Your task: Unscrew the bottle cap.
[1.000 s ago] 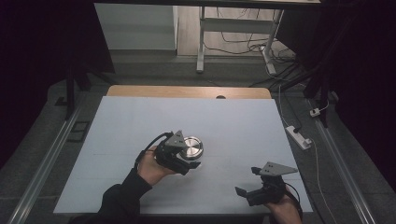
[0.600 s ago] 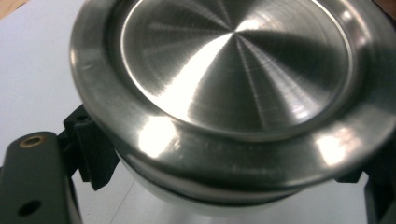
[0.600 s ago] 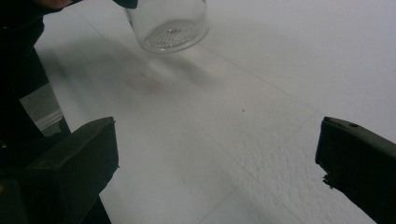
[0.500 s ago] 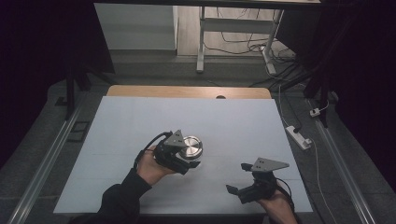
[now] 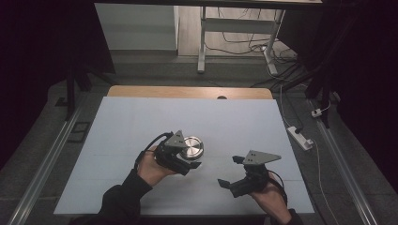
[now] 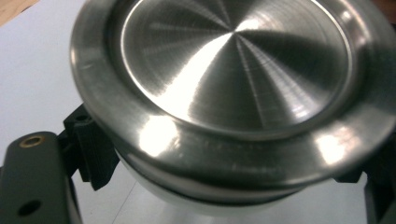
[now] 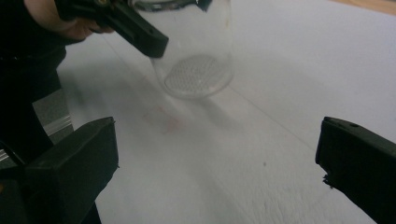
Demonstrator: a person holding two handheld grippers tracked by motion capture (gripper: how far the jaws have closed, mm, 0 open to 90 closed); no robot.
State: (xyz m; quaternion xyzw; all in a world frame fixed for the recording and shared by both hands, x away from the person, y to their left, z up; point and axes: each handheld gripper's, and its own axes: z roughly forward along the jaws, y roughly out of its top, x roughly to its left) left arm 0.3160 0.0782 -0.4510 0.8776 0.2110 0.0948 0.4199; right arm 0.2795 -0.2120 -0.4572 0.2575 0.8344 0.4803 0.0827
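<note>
A clear glass jar point(image 7: 196, 60) with a brushed steel lid point(image 5: 192, 147) stands near the middle of the white table point(image 5: 141, 117). My left gripper point(image 5: 191, 153) is shut on the jar just under the lid point(image 6: 233, 79), with one black jaw on each side of the glass. A jaw of that gripper crosses the jar's upper left in the right gripper view. To the right and nearer the front edge, my right gripper point(image 5: 228, 170) is open and points left toward the jar. Between its jaws point(image 7: 217, 163) there is only bare table.
A wooden strip point(image 5: 187, 92) runs along the table's far edge. A white power strip point(image 5: 300, 137) lies on the floor off the right side. A metal stand point(image 5: 202, 37) and cables sit beyond the table. Dark surroundings flank both sides.
The right gripper has moved left toward the jar, staying open. The left gripper and the jar have stayed in place.
</note>
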